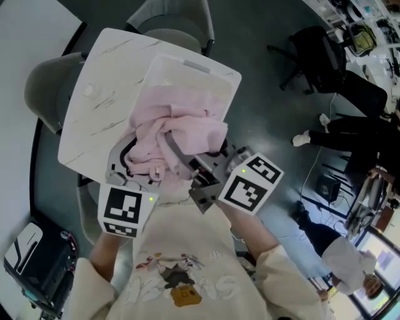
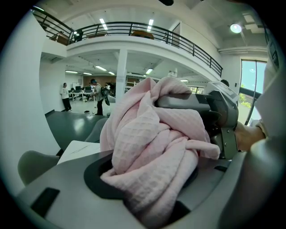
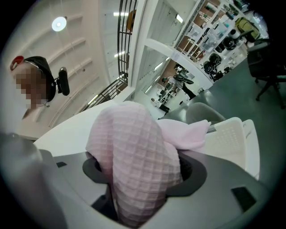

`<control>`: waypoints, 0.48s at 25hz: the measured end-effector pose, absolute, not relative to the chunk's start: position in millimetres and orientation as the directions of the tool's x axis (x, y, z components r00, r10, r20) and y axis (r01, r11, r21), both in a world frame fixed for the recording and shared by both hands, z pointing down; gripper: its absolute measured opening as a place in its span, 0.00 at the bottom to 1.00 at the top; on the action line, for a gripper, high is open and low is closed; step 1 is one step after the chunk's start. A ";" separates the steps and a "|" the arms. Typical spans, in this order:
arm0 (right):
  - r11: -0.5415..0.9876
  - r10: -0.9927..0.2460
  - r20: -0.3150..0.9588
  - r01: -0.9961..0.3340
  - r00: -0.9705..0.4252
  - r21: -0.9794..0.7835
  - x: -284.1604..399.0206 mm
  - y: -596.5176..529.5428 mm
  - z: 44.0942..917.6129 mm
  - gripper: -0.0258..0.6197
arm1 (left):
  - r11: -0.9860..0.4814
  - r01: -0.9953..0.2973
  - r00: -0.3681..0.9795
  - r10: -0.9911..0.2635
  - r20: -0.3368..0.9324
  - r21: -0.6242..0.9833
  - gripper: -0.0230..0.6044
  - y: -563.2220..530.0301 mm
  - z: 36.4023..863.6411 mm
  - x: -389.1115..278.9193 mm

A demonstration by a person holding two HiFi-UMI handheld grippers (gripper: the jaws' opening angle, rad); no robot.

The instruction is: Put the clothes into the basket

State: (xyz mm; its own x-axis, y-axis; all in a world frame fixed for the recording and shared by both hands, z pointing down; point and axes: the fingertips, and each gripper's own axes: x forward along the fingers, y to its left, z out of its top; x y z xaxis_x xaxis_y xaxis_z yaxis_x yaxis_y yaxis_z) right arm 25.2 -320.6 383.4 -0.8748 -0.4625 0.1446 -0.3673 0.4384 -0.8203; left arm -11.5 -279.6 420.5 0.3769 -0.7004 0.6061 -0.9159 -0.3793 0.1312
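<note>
A bundled pink waffle-knit cloth (image 1: pixel 178 131) hangs in the air over the near edge of the white plastic basket (image 1: pixel 200 69), which stands on the white marbled table (image 1: pixel 100 106). My left gripper (image 1: pixel 134 156) is shut on the bundle's left side, and my right gripper (image 1: pixel 190 156) is shut on its right side. In the left gripper view the cloth (image 2: pixel 152 143) fills the left gripper (image 2: pixel 147 179), with the right gripper's grey body (image 2: pixel 214 112) pressed against it. Folds of the cloth (image 3: pixel 134 156) bulge out of the right gripper (image 3: pixel 138 179) in the right gripper view, and the basket's perforated wall (image 3: pixel 234 136) lies just beyond.
Grey chairs (image 1: pixel 47 87) stand round the small table, one behind it (image 1: pixel 175 19). A black office chair (image 1: pixel 312 47) and a seated person's legs (image 1: pixel 350 134) are on the dark floor to the right. Black equipment (image 1: pixel 31 256) sits at lower left.
</note>
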 end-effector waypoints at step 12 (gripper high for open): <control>0.427 -0.510 0.138 -0.389 -0.849 -0.816 33.3 -354.3 381.9 0.51 | -0.408 -0.902 0.409 -0.705 0.579 0.141 0.41 -316.4 419.7 -5.5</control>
State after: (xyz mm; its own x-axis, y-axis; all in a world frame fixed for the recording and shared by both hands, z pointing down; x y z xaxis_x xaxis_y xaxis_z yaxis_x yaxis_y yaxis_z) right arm 33.3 -354.3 381.9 -0.8489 -0.5103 0.1378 -0.3892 0.4269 -0.8163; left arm -5.5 -316.4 419.7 0.4093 -0.7052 0.5789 -0.9021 -0.4079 0.1409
